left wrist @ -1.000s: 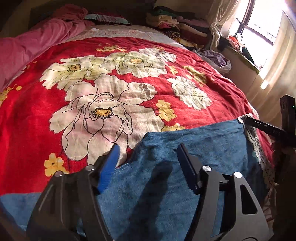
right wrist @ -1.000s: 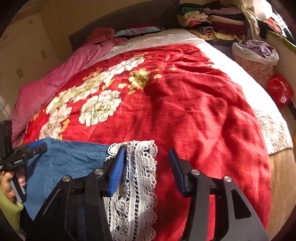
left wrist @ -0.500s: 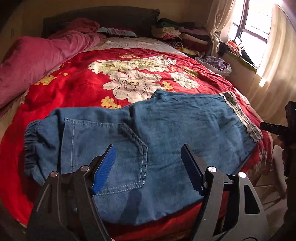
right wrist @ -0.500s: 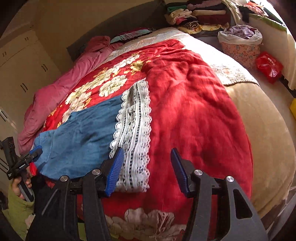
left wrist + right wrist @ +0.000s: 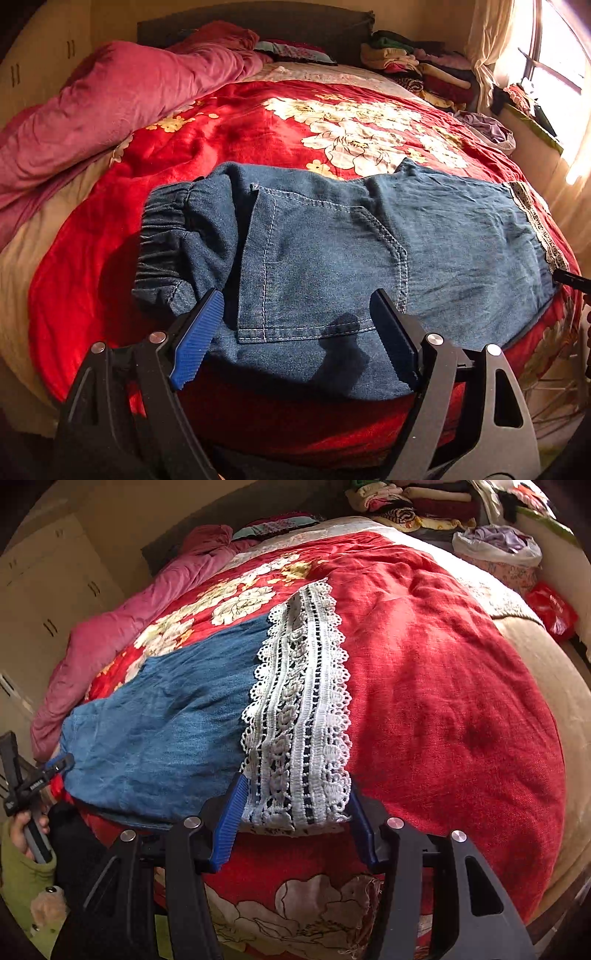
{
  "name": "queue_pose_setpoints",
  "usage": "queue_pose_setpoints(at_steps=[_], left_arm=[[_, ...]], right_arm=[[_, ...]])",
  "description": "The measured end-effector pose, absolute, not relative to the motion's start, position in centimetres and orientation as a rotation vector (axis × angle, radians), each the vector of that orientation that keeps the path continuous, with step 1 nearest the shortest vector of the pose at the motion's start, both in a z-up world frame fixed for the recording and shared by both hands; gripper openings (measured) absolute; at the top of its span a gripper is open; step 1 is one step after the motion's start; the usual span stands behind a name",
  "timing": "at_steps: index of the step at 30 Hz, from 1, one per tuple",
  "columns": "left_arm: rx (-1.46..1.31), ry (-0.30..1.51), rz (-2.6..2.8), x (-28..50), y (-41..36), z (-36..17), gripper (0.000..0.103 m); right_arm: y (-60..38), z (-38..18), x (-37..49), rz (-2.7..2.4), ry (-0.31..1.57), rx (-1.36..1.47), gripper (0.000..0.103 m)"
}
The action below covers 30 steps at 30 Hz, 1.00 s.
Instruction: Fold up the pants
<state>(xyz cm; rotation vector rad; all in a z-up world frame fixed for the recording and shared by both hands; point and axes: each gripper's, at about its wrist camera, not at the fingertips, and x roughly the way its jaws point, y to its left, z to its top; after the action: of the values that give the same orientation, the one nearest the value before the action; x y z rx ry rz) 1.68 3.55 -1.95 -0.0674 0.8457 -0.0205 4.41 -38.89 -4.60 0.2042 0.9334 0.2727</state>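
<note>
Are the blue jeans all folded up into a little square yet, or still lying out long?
Still lying out long. The blue denim pants stretch flat across the red flowered blanket, elastic waistband one end, white lace cuff the other.

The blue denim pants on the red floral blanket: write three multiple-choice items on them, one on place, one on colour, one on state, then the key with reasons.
1. Where do the blue denim pants lie?
A. on the pink duvet
B. on the red floral blanket
C. on the floor

2. What colour is the lace hem trim?
A. white
B. yellow
C. black

3. How do the pants lie?
A. rolled up
B. hanging from a hook
C. spread flat

Key: B, red blanket shows all round them; A, white lace edges the leg end; C, the back pocket and elastic waistband lie flat.
</note>
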Motion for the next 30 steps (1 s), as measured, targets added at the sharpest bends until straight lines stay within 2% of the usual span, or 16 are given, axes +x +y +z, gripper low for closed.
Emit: queue_pose_setpoints(at_steps=[1, 3, 4, 11, 18, 22, 23, 26, 30], left_arm=[[-0.065, 0.849, -0.019, 1.7, 3.5, -2.0, 0.074], [-0.058, 0.852, -0.016, 1.7, 3.3, -2.2, 0.074], [-0.056, 0.855, -0.015, 1.8, 3.3, -2.3, 0.074], [-0.074, 0.854, -0.019, 1.8, 3.9, -2.2, 0.074], [-0.08, 0.864, -0.025, 2.0, 4.0, -2.5, 0.074], [-0.081, 0.865, -0.026, 2.1, 4.0, -2.5, 0.074], [-0.079, 0.863, -0.025, 2.1, 4.0, -2.5, 0.074], [-0.081, 0.858, -0.024, 2.0, 4.1, -2.3, 0.074], [-0.028, 0.82, -0.003, 1.2, 2.8, -0.6, 0.085]], right_arm=[[-38.3, -4.5, 4.3, 0.26, 0.926, 0.165, 0.05], [-37.6, -4.4, 4.1, 0.266, 0.921, 0.136, 0.039], [-37.4, -4.4, 4.0, 0.276, 0.924, 0.131, 0.03], [-37.3, -3.0, 2.5, 0.221, 0.922, -0.012, 0.023], [-38.3, -4.6, 2.7, 0.22, 0.955, 0.069, 0.026], [-39.3, -3.9, 2.5, 0.21, 0.959, 0.092, 0.038], [-39.7, -3.6, 2.3, 0.201, 0.955, 0.095, 0.045], [-40.5, -2.5, 1.8, 0.177, 0.925, 0.104, 0.049], [-40.8, -0.6, 1.2, 0.135, 0.854, 0.076, 0.05]])
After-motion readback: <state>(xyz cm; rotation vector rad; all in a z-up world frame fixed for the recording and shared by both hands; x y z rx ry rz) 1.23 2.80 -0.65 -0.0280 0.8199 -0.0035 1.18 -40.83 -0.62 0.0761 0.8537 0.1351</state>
